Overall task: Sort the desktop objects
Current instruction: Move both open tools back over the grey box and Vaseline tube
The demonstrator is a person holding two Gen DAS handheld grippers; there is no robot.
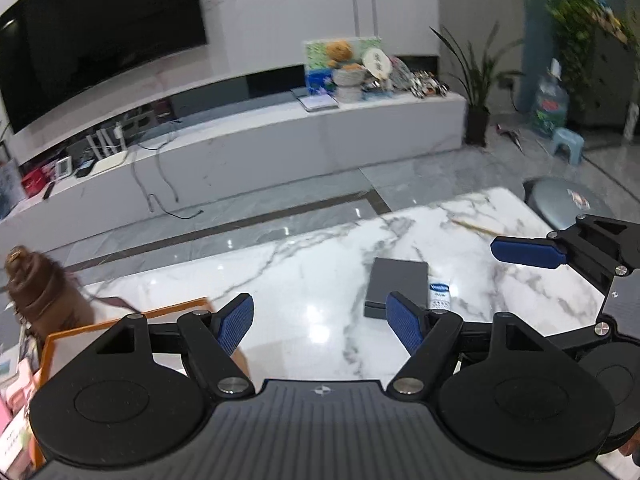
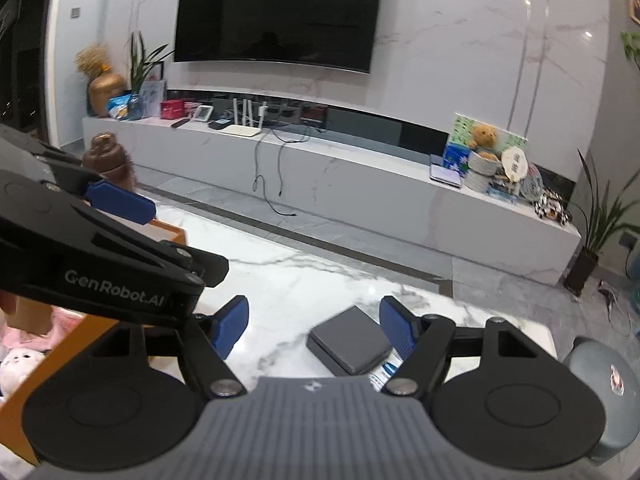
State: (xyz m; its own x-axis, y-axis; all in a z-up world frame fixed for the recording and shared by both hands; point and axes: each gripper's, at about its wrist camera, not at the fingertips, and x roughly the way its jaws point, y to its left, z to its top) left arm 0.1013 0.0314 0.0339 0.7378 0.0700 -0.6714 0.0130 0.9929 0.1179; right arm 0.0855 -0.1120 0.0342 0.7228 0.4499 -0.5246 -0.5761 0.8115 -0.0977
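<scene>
A dark grey flat box (image 1: 394,286) lies on the white marble table (image 1: 304,280), with a small white and blue Vaseline tube (image 1: 439,295) against its right side. My left gripper (image 1: 320,322) is open and empty, held above the table just left of the box. My right gripper (image 2: 314,326) is open and empty above the same box (image 2: 348,346); the tube (image 2: 384,374) shows partly under its right finger. An orange storage box (image 1: 120,322) with soft items stands at the table's left; it also shows in the right wrist view (image 2: 80,332). The right gripper's blue finger shows in the left wrist view (image 1: 528,252).
A brown bottle (image 1: 36,284) stands behind the orange box. A thin stick (image 1: 476,227) lies at the table's far right. A grey round stool (image 1: 560,200) stands beyond the table's right edge. A white TV cabinet (image 2: 320,172) with clutter runs across the room.
</scene>
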